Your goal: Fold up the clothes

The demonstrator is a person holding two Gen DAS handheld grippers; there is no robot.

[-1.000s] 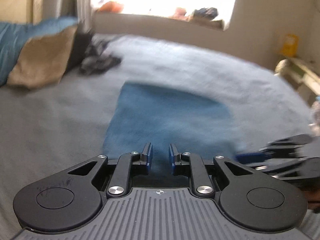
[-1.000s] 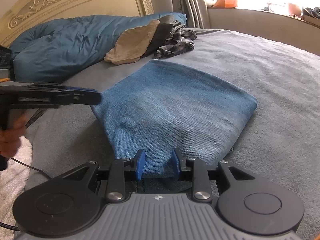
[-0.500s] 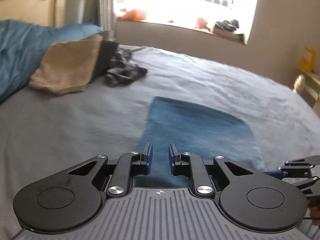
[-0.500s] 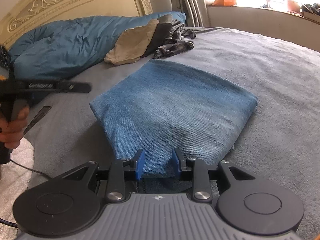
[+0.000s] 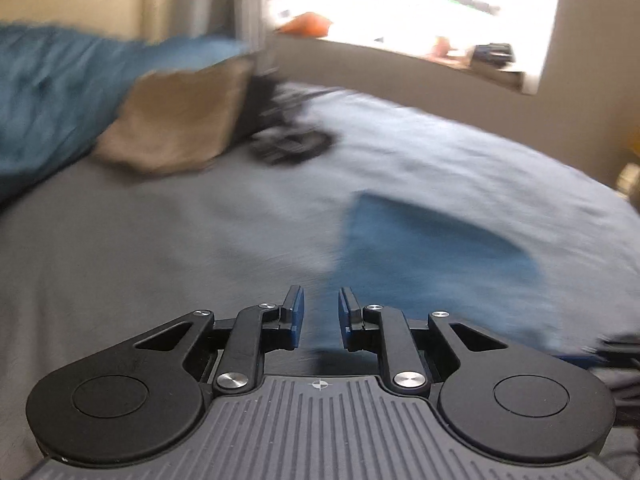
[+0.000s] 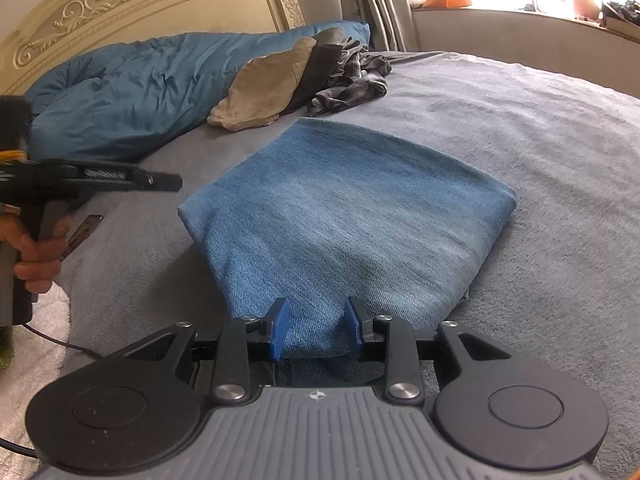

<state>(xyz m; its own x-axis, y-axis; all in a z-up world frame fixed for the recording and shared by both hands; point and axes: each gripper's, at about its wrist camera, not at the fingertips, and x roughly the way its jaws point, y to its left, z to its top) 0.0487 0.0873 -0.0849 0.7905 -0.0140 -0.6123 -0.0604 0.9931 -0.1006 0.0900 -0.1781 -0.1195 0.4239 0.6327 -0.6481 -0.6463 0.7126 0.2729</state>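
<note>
Folded blue jeans [image 6: 352, 208] lie flat on the grey bed cover [image 6: 540, 140]. My right gripper [image 6: 316, 328] sits at their near edge, and the thick denim fold fills the gap between its blue pads. A hand [image 6: 36, 256] holds my left gripper [image 6: 160, 179] above the cover, left of the jeans and clear of their left corner. The left wrist view is blurred. In it the left gripper [image 5: 322, 312] has its jaws opening with nothing between them, and the jeans [image 5: 420, 256] lie ahead to the right.
A blue duvet [image 6: 132, 92] is bunched against the cream headboard [image 6: 120, 12]. A tan garment [image 6: 264, 92] and a dark plaid one [image 6: 352, 88] lie piled behind the jeans. A cluttered window sill [image 6: 520, 12] runs along the far wall. A white rug [image 6: 40, 340] lies off the bed's left side.
The left gripper has drawn back to the left, away from the jeans' left corner, and its view has swung toward the pile of clothes. The right gripper and the jeans have stayed put.
</note>
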